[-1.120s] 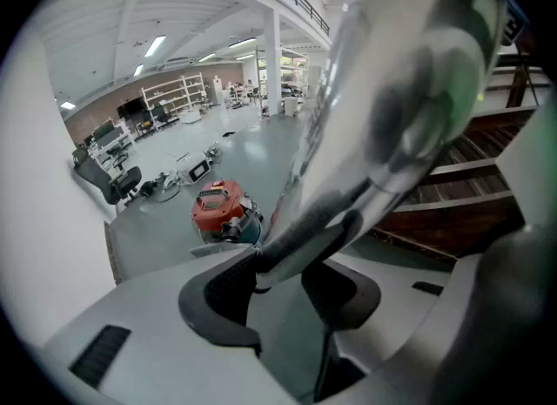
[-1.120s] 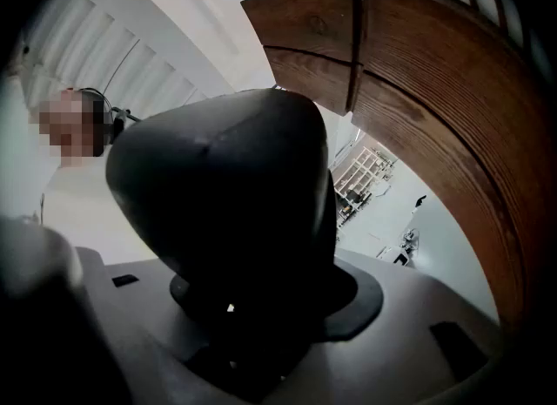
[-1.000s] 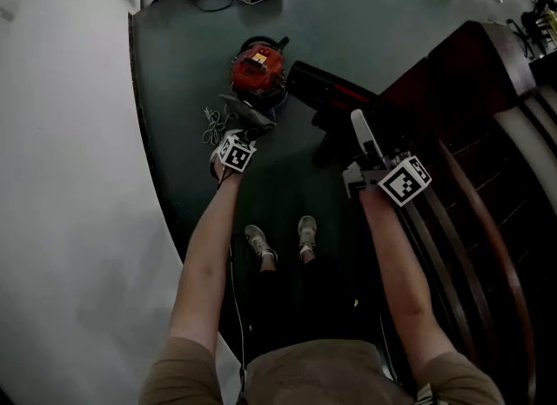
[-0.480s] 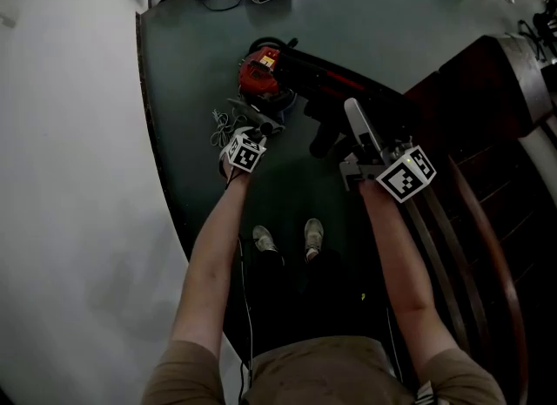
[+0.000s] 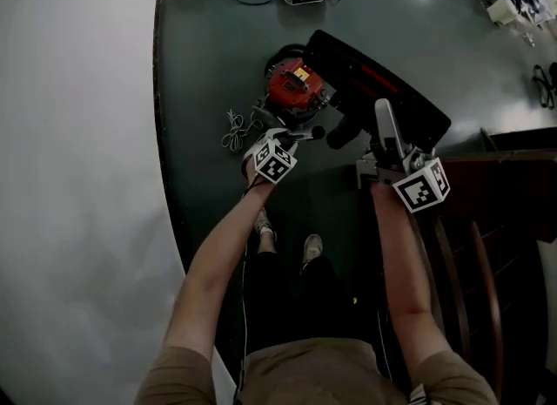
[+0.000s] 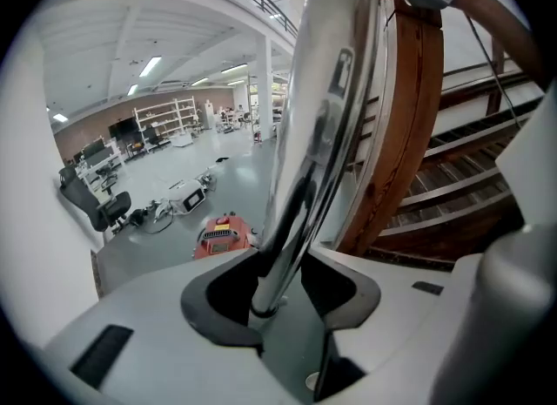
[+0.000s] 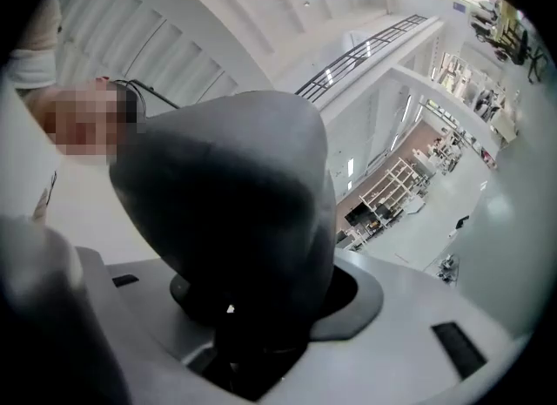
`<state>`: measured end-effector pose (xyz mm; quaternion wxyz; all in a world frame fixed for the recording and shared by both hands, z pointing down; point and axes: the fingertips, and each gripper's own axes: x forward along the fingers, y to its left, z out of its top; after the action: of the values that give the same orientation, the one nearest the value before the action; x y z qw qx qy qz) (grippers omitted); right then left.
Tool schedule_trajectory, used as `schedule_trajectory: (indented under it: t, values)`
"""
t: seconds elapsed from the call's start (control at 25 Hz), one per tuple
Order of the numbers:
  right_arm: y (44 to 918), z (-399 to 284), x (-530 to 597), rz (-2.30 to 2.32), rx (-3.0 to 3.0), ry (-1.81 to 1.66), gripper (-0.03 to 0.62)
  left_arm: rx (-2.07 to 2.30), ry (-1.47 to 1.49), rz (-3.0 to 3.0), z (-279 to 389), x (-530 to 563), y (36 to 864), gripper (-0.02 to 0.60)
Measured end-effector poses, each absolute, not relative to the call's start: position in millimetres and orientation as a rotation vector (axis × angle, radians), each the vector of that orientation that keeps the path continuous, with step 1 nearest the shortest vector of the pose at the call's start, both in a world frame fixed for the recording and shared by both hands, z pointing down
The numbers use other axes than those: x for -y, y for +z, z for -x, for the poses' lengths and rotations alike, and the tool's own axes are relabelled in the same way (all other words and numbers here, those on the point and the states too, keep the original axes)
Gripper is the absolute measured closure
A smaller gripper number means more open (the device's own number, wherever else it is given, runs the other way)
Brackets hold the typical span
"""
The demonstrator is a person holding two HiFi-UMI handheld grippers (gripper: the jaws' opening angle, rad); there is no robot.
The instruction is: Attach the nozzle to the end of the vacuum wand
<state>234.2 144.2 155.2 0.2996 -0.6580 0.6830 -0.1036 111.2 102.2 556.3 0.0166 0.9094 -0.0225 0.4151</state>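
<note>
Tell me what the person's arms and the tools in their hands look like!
The left tool and right tool are pale grey plastic with dark pads inside their jaws. Each carries a white cube printed with black square markers. The arms are bare below short brownish sleeves.

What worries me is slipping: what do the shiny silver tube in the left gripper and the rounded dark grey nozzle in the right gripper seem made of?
The shiny silver tube looks like polished or chromed metal: its mirror surface reflects the room in streaks. The rounded dark grey nozzle is probably moulded plastic with a satin finish: smooth curves, soft dull sheen, no reflections.
</note>
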Motion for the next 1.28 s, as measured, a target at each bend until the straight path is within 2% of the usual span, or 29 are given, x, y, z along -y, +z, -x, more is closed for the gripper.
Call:
schedule_trajectory:
  t: [0.4,1.28]
  values:
    - [137.6,-221.9,-27.9,1.898,-1.850,-0.218,0.373,-0.064,1.224,-2.829,-113.0,-33.1,530.0,0.423]
    - [149.4,-226.9,-26.9,1.806,-1.832,-0.069,0.375,0.025,1.192,-2.837,-127.1,-25.1,546.4,0.425]
